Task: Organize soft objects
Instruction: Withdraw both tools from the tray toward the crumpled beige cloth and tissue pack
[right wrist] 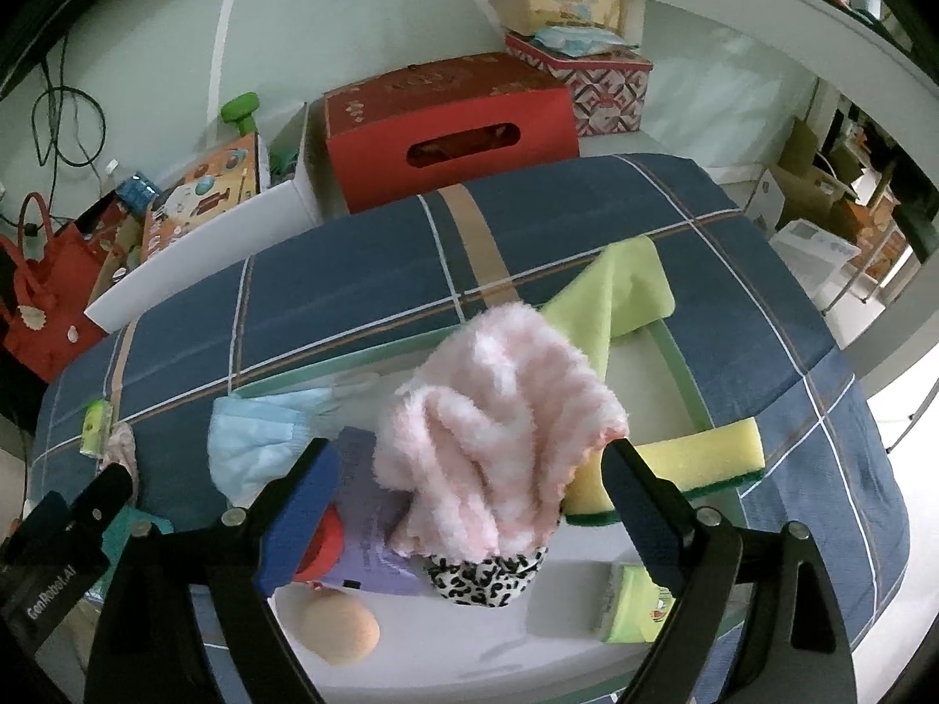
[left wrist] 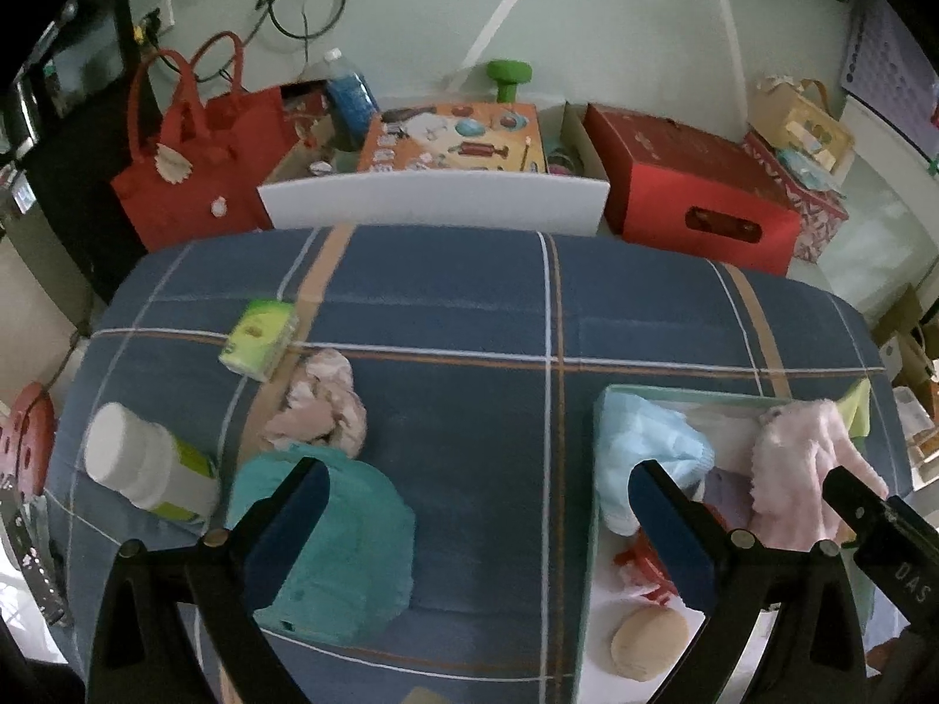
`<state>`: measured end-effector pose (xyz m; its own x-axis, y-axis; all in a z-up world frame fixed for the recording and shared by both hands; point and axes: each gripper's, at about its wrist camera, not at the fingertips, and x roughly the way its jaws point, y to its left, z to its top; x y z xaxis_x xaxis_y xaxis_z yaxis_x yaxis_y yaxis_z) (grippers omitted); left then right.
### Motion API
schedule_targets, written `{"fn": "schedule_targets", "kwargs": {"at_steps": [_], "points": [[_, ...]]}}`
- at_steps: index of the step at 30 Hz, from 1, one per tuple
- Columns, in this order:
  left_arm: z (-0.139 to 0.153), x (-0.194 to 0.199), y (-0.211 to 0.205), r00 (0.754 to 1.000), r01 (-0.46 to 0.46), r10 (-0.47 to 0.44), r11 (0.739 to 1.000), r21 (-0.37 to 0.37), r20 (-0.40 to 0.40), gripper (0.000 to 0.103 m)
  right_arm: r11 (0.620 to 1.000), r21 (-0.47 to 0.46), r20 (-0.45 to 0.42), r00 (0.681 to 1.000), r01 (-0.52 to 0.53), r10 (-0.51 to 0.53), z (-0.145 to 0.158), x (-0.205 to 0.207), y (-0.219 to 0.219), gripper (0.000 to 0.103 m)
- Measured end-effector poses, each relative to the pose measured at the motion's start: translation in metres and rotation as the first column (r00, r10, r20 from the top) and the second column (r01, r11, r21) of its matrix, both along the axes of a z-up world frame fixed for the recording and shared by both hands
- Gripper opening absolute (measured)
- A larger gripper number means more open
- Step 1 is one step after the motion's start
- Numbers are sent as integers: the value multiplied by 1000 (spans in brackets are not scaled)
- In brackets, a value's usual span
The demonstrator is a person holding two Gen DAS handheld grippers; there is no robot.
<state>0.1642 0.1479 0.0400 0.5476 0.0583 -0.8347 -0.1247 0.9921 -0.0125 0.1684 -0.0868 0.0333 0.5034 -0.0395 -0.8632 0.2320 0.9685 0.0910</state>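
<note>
A white tray with a green rim (left wrist: pixel 675 396) (right wrist: pixel 675 364) lies on the blue plaid cover. It holds a light blue cloth (left wrist: pixel 645 452) (right wrist: pixel 264 440), a fluffy pink towel (left wrist: pixel 804 469) (right wrist: pixel 499 440), a green cloth (right wrist: pixel 622 287), a yellow sponge (right wrist: pixel 692 457), a leopard-print piece (right wrist: pixel 487 578) and a beige round puff (left wrist: pixel 648 642) (right wrist: pixel 340 625). My right gripper (right wrist: pixel 469 452) is open, its fingers on either side of the heaped pink towel. My left gripper (left wrist: pixel 478 472) is open over the cover, its left finger above a teal cloth (left wrist: pixel 334 545). A crumpled pale pink cloth (left wrist: pixel 323 405) lies beyond it.
A green tissue pack (left wrist: pixel 258 337) and a white bottle (left wrist: pixel 147 469) lie on the cover at left. A small green packet (right wrist: pixel 637 604) sits in the tray's near corner. Behind the cover stand a white-fronted box (left wrist: pixel 434 199), a red carton (left wrist: pixel 698 188) and a red bag (left wrist: pixel 193 164).
</note>
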Motion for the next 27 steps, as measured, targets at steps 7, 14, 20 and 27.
{"fn": "schedule_targets", "kwargs": {"at_steps": [7, 14, 20, 27], "points": [[16, -5, 24, 999, -37, 36, 999, 15, 40, 103, 998, 10, 26, 997, -69, 69, 8, 0, 28, 91], [31, -13, 70, 990, -126, 122, 991, 49, 76, 103, 975, 28, 44, 975, -219, 217, 14, 1, 78, 91], [34, -24, 122, 968, -238, 235, 971, 20, 87, 103, 950, 21, 48, 949, -311, 310, 15, -2, 117, 91], [29, -27, 172, 954, -291, 295, 954, -64, 48, 103, 928, 38, 52, 928, -370, 368, 15, 0, 146, 91]]}}
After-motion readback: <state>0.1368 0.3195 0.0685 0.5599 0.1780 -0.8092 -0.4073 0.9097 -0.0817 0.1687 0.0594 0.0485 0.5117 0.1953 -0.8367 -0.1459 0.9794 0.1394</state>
